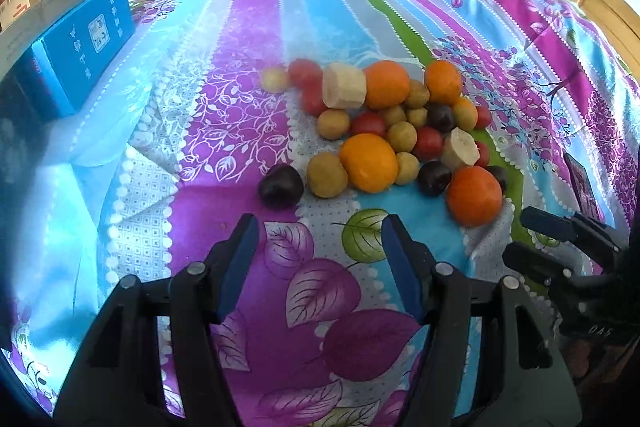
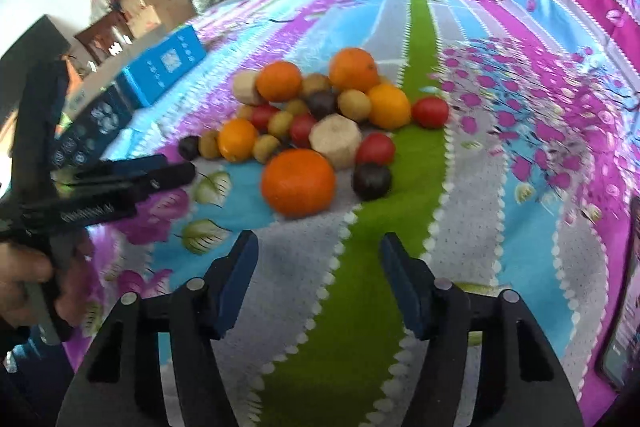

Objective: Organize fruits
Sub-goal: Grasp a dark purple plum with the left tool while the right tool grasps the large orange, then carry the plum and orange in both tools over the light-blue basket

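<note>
A pile of fruit lies on the flowered bedspread (image 1: 224, 115). It holds several oranges (image 1: 368, 163), red tomatoes (image 1: 368, 123), yellow-green round fruits (image 1: 327, 175), dark plums (image 1: 280, 185) and two peeled banana pieces (image 1: 344, 85). My left gripper (image 1: 320, 227) hovers open just short of the pile, with only cloth between its blue pads. My right gripper (image 2: 319, 241) is open too, empty, in front of the nearest orange (image 2: 298, 183) and a dark plum (image 2: 372, 181). In the left wrist view the right gripper (image 1: 519, 234) shows at the right; in the right wrist view the left gripper (image 2: 176, 165) shows at the left.
A blue box (image 1: 80, 51) lies at the left of the bed, with a darker box (image 2: 88, 131) beside it. A phone (image 2: 624, 307) rests at the right edge. A hand (image 2: 20, 279) holds the left gripper's handle. Cardboard boxes and clothes stand beyond the bed.
</note>
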Available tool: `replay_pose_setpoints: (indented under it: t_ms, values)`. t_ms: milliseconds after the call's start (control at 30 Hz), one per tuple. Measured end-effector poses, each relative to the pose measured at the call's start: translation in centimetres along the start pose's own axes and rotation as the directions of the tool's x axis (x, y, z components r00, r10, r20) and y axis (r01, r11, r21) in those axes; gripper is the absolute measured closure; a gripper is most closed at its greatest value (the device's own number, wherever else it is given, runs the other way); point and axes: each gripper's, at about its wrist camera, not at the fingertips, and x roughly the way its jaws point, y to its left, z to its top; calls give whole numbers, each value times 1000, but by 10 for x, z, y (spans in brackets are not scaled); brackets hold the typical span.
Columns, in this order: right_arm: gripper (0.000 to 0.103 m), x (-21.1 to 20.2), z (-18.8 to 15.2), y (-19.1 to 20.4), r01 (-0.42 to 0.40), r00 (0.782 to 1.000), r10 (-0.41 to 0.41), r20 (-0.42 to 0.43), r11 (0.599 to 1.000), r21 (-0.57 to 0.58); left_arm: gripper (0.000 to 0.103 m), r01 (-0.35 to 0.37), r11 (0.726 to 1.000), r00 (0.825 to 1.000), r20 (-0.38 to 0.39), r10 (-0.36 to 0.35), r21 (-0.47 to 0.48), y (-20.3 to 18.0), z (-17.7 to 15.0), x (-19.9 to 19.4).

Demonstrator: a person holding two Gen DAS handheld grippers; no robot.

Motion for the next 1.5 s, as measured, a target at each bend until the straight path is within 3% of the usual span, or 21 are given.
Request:
replay_pose_setpoints:
  t_ms: [33, 133, 300, 367, 567, 800, 833, 900, 933, 1233, 1333, 1500]
  values:
    - [51, 1, 3, 1, -21, 1000, 21, -2, 1000, 2, 39, -3, 1000, 1000, 4, 3, 4, -1, 1, -1]
    - [57, 7, 11, 8, -99, 995, 99, -21, 995, 9, 40, -3, 1000, 1000, 12, 3, -1, 2, 3, -2]
    - [56, 22, 16, 21, 20, 1000, -20, -21, 999, -37, 41, 19, 1000, 1000, -11, -19, 11, 5, 2, 3]
    - [51, 25, 19, 20, 48, 999, -49, -17, 998, -37, 42, 13, 1000, 1000, -10, -13, 3, 10, 2, 5]
    - [47, 40, 26, 15, 52, 998, -52, -25, 998, -32, 42, 4, 1000, 1000, 6, -4, -30, 32, 10, 10]
    - [54, 40, 25, 11, 54, 998, -55, -22, 998, -9, 42, 43, 999, 999, 23, -43, 9, 35, 15, 19]
    - [54, 39, 24, 11, 56, 998, -56, -20, 998, -5, 43, 47, 999, 999, 27, -47, 8, 35, 15, 18]
    - [54, 36, 23, 11, 60, 998, -60, -15, 998, 9, 70, 81, 997, 996, 28, -82, 16, 34, 14, 18]
    - [54, 35, 23, 11, 63, 998, -62, -13, 998, 14, 78, 77, 997, 997, 21, -78, 23, 32, 15, 19]
    - [54, 33, 20, 15, 89, 996, -89, -17, 996, 23, 75, 46, 998, 998, 32, -47, 36, 29, 14, 23]
    - [54, 32, 23, 19, 108, 994, -108, -22, 994, 19, 78, 20, 998, 1000, 22, -21, 58, 23, 14, 21]
    - [54, 12, 38, 33, 153, 988, -154, 7, 988, 19, 78, -26, 999, 997, 67, 24, 32, 18, 21, -12]
